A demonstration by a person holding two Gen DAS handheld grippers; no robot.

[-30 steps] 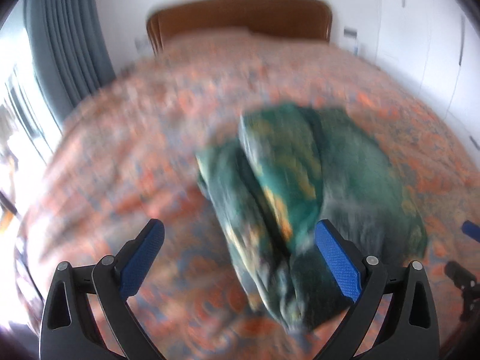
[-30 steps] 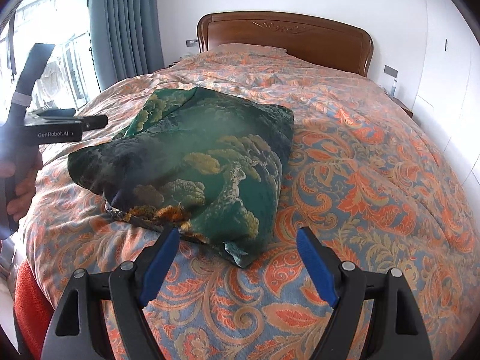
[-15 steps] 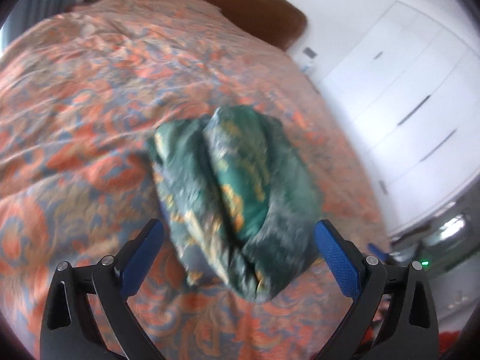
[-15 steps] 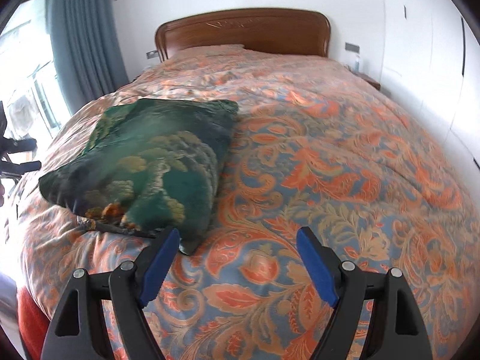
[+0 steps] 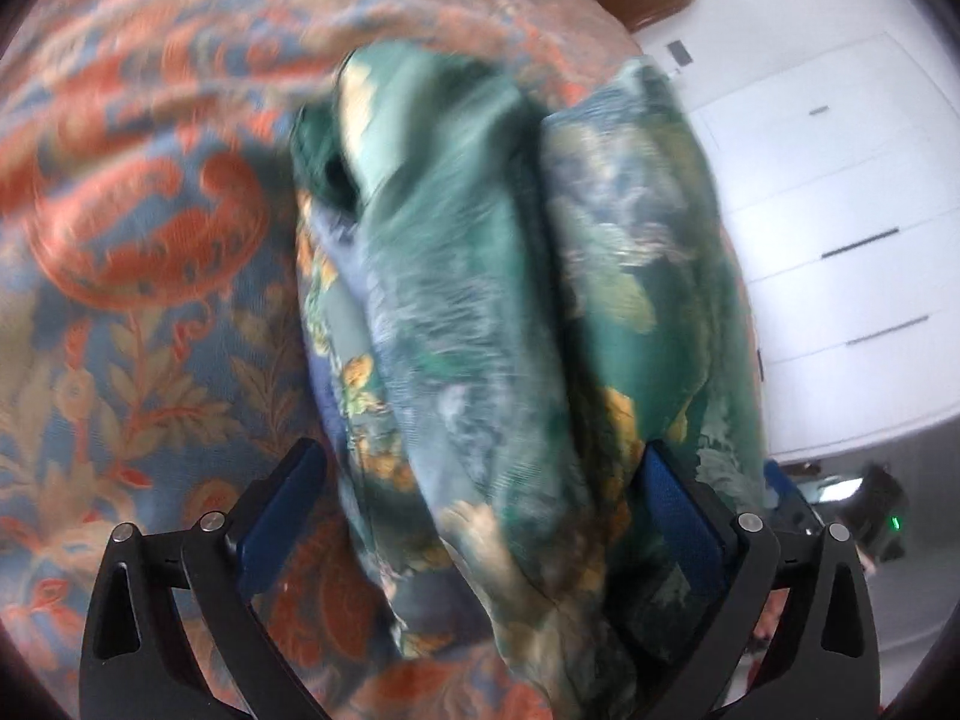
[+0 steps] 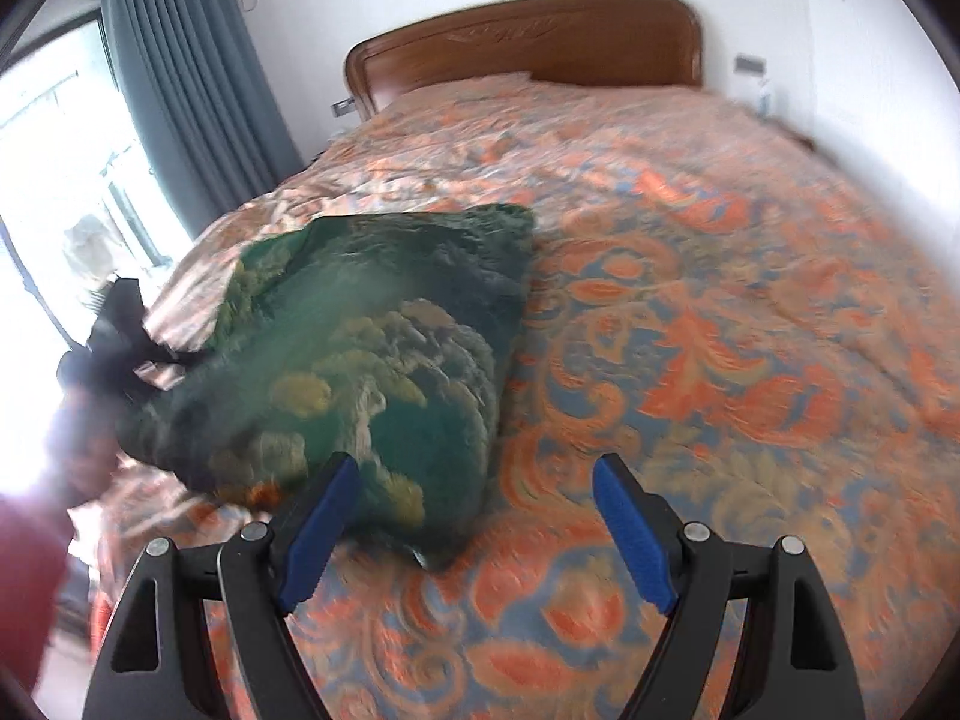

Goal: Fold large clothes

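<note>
A green patterned garment (image 6: 372, 354), folded into a thick bundle, lies on the orange and blue floral bedspread (image 6: 690, 312). In the left wrist view the garment (image 5: 516, 312) fills the middle and its near end sits between the fingers of my left gripper (image 5: 480, 516), whose jaws stand wide open around it. My right gripper (image 6: 474, 516) is open and empty, hovering over the bedspread at the garment's near right corner. The left gripper also shows in the right wrist view (image 6: 120, 342), blurred, at the garment's left end.
A wooden headboard (image 6: 522, 42) stands at the far end of the bed. Grey curtains (image 6: 186, 84) and a bright window are on the left. White wardrobe doors (image 5: 840, 252) stand beyond the bed's edge in the left wrist view.
My left gripper has swung round and moved in close, so the garment's end now lies between its open fingers. My right gripper has shifted a little; the garment stays in place.
</note>
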